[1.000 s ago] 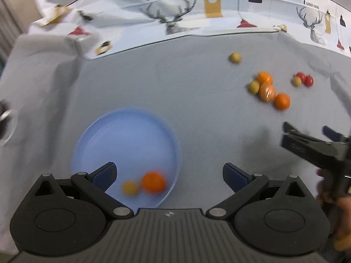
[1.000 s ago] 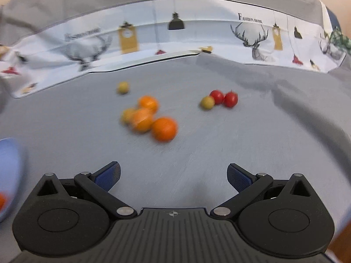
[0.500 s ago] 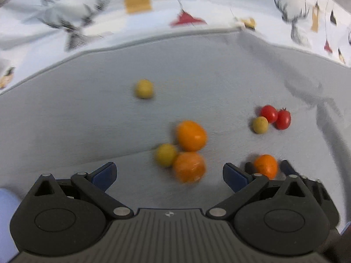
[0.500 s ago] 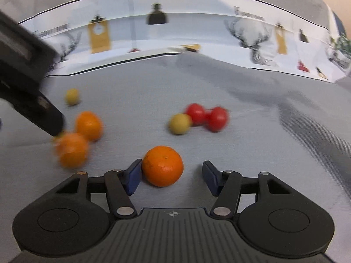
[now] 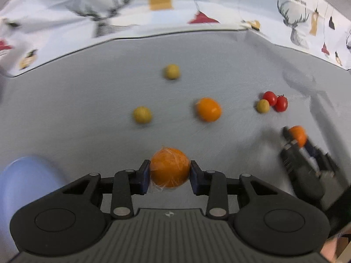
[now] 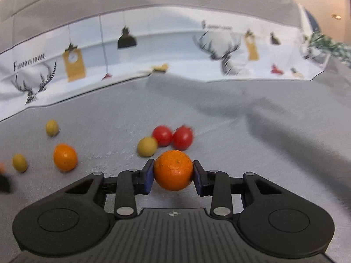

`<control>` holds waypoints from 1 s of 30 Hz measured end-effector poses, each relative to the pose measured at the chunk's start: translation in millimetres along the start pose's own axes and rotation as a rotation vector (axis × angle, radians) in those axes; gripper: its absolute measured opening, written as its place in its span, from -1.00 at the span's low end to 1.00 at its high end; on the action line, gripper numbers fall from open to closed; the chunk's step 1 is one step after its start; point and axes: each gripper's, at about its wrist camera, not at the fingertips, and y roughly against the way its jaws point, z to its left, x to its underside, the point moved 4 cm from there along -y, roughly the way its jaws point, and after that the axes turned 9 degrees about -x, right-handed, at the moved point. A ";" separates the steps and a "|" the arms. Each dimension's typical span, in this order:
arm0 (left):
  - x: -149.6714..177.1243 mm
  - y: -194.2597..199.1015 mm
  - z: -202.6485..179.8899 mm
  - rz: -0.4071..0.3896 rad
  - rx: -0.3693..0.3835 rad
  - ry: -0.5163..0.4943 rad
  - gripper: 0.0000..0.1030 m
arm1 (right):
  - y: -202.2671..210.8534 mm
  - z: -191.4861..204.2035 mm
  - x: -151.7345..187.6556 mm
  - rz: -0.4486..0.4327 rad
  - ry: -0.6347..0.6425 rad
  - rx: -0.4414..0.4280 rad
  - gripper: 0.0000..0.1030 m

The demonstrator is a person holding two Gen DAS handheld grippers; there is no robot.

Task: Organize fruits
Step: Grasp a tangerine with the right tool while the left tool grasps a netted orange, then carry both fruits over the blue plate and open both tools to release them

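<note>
My left gripper (image 5: pixel 170 172) is shut on an orange (image 5: pixel 169 167) wrapped in clear film, just above the grey cloth. My right gripper (image 6: pixel 173 172) is shut on another orange (image 6: pixel 173 169); it also shows at the right of the left wrist view (image 5: pixel 297 134). A third orange (image 5: pixel 208 109) lies loose on the cloth, also seen in the right wrist view (image 6: pixel 65 157). Three yellow-green small fruits (image 5: pixel 142 114) (image 5: pixel 172 71) (image 5: pixel 263 106) and two red cherry tomatoes (image 5: pixel 275 100) lie around it. The blue plate (image 5: pixel 24 175) is at the lower left.
The grey cloth (image 5: pixel 87 100) covers the table. A white printed cloth with deer and lamps (image 5: pixel 131 11) rises along the back edge, also in the right wrist view (image 6: pixel 153 50).
Both grippers closed on an orange each; the left one swung from the blue plate to the fruit cluster. One yellow-green fruit now sits apart from the oranges.
</note>
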 end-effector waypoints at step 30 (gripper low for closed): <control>267.1 223.6 219.6 -0.232 -0.063 0.276 -0.22 | 385.2 193.8 36.0 -0.001 0.296 -0.615 -0.26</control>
